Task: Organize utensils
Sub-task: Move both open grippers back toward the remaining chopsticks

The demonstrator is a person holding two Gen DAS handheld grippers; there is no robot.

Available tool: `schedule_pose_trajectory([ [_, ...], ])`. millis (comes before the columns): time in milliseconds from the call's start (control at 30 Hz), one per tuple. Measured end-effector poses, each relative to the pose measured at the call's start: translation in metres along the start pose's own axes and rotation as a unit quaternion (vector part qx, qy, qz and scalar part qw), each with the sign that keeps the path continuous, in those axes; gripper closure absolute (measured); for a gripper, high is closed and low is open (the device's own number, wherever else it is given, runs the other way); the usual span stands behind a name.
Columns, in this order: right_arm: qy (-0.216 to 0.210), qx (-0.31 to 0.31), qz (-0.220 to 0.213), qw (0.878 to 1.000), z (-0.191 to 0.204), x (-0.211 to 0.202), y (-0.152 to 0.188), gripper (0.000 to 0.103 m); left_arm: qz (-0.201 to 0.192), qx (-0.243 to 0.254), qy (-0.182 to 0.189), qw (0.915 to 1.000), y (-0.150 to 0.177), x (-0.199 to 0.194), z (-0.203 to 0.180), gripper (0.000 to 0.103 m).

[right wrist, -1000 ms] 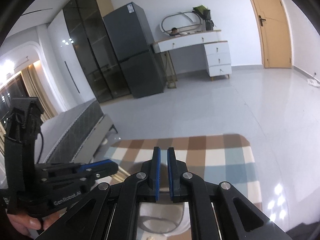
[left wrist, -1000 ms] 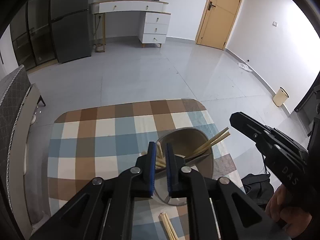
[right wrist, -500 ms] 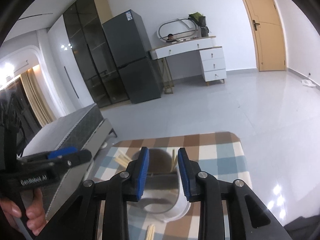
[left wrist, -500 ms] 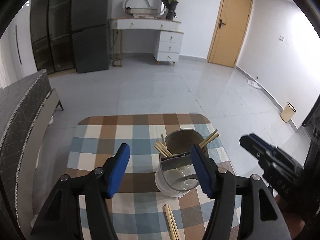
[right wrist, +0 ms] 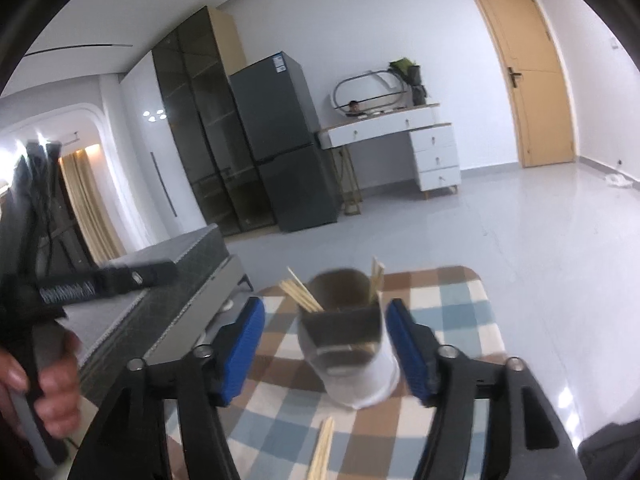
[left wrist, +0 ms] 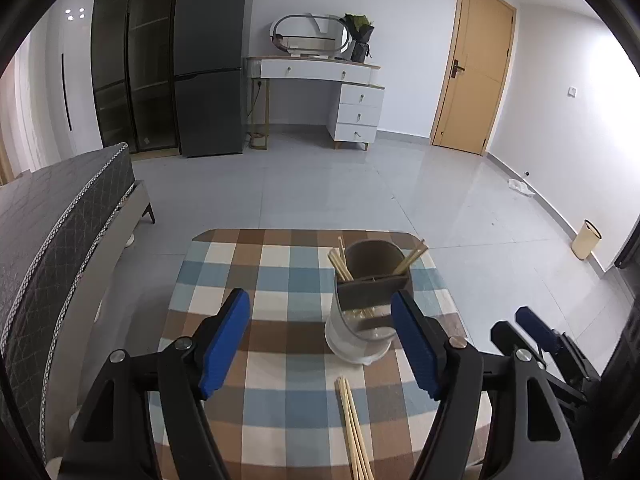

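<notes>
A grey and white utensil holder [left wrist: 366,312] stands on the checked tablecloth [left wrist: 272,276], with wooden chopsticks [left wrist: 340,264] leaning in its compartments. A loose bunch of chopsticks [left wrist: 354,432] lies on the cloth in front of it. My left gripper [left wrist: 319,298] hovers short of the holder and to its left, its jaws opening with nothing between the pads. In the right wrist view the holder [right wrist: 352,348] shows just ahead between the fingers of my right gripper [right wrist: 325,308]. Those jaws are opening and the pads do not touch it. Loose chopsticks [right wrist: 322,448] lie below.
A dark mattress [left wrist: 60,220] lies along the table's left side. Grey tiled floor [left wrist: 340,188] stretches to a fridge [left wrist: 210,64], a white dressing table [left wrist: 352,96] and a wooden door [left wrist: 474,68]. A hand [right wrist: 52,392] holds the left gripper [right wrist: 100,280]. The right gripper [left wrist: 532,330] shows at right.
Both grippers went from shut to open and drew back from the holder, which now looks farther off. More of the table and the loose chopsticks have come into view.
</notes>
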State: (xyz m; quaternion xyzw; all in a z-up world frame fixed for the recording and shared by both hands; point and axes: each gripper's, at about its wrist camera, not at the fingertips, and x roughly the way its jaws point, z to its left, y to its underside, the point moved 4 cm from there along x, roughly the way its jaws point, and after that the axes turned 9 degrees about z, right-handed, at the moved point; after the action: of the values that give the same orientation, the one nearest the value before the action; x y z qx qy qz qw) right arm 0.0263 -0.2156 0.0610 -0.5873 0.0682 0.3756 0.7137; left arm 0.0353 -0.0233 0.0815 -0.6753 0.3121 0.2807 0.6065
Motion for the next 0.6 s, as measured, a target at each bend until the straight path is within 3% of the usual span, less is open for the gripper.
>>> schedule_pose_trajectory([
  [133,0.002,-0.027,-0.009,1.0,0.01,-0.007,0.016,0.032,-0.015,-0.013,-0.001,0.9998,0.014,-0.006,0.008,0.022],
  [333,0.003,-0.039,0.01,0.999,0.021,-0.004,0.033,0.028,-0.031,-0.024,-0.02,0.999,0.034,-0.002,0.02,0.021],
  [600,0.021,-0.031,0.043,0.998,0.023,0.009,0.063,0.021,-0.005,-0.033,-0.018,0.9993,0.058,0.027,0.032,0.02],
])
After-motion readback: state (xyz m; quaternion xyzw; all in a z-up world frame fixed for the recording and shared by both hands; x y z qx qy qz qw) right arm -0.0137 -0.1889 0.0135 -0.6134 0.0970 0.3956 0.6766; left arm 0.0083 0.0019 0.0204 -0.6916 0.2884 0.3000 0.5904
